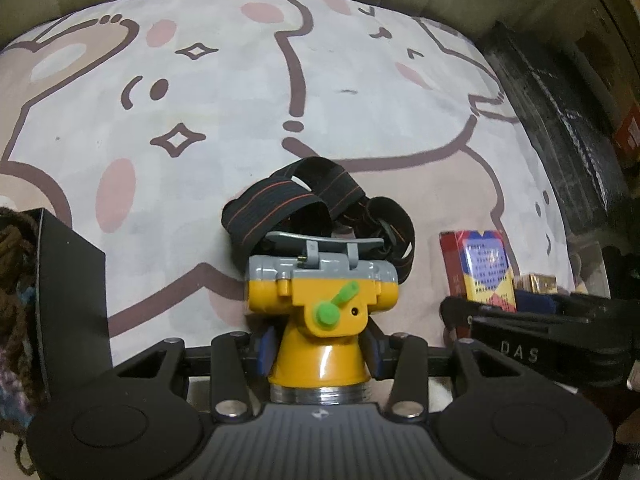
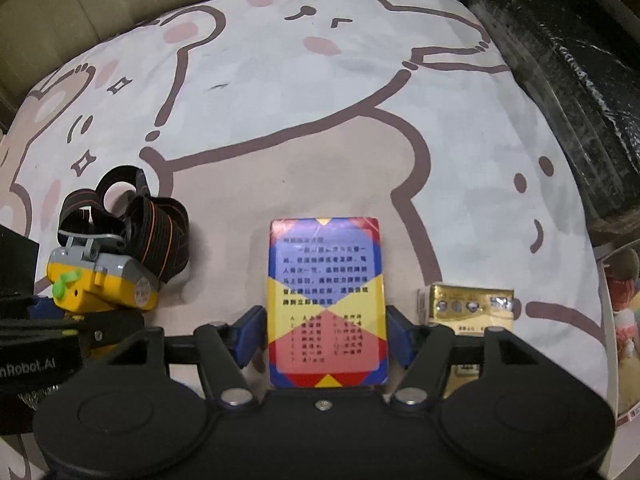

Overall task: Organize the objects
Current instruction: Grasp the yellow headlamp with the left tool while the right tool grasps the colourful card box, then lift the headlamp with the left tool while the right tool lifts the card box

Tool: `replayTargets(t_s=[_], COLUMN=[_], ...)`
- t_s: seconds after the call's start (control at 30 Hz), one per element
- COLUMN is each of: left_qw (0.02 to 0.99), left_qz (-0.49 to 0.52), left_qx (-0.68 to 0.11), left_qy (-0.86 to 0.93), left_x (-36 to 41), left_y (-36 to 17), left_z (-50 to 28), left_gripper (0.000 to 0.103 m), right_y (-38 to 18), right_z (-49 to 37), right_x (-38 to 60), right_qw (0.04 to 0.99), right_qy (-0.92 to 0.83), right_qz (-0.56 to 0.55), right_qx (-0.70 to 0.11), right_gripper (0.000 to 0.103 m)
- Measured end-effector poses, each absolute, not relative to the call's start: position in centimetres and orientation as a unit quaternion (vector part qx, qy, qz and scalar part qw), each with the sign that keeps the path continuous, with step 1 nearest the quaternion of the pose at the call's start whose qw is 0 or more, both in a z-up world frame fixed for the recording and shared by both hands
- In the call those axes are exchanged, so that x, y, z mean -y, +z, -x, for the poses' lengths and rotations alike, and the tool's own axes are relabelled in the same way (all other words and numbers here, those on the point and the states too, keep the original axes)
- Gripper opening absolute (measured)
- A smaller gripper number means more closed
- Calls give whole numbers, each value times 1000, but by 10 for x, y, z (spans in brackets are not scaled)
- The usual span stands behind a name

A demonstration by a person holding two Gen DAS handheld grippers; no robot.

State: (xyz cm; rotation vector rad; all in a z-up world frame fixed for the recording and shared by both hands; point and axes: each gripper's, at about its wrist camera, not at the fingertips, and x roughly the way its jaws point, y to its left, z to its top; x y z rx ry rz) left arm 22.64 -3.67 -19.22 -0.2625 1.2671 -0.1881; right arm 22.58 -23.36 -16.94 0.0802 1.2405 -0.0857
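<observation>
Gripping the yellow neck of a headlamp, the left tool has its blue pads pressed against both sides of the lamp's cone; the lamp's grey housing and black elastic strap with thin orange stripes lie ahead on the cartoon-printed bed sheet; the lamp's green lever points up and to the right; a black box stands at the left edge of that view. The right tool sits around a colourful card box printed with Chinese text; its blue pads stand narrowly parted just beside the box's long edges, and whether they touch it I cannot tell; the box lies flat on the sheet between the headlamp to its left and a gold packet to its right.
</observation>
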Motion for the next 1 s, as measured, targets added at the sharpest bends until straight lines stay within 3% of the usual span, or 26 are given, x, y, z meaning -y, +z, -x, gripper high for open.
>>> replayTargets(t_s=[0.37,1.0], left_qw=[789,865], left_qz=[188,125], left_qx=[-584,-484], left_qy=[-37,-47], left_x=[31,41], left_y=[-192,-116], left_z=[-232,-212], left_gripper=[42,42], right_y=[-164,-96], right_z=[-226,-207], right_x=[227,241], right_qw=[816,880], right_qy=[-16,-17], right_qz=[-17,-66], right_qx=[-577,-470], right_gripper=[60,60])
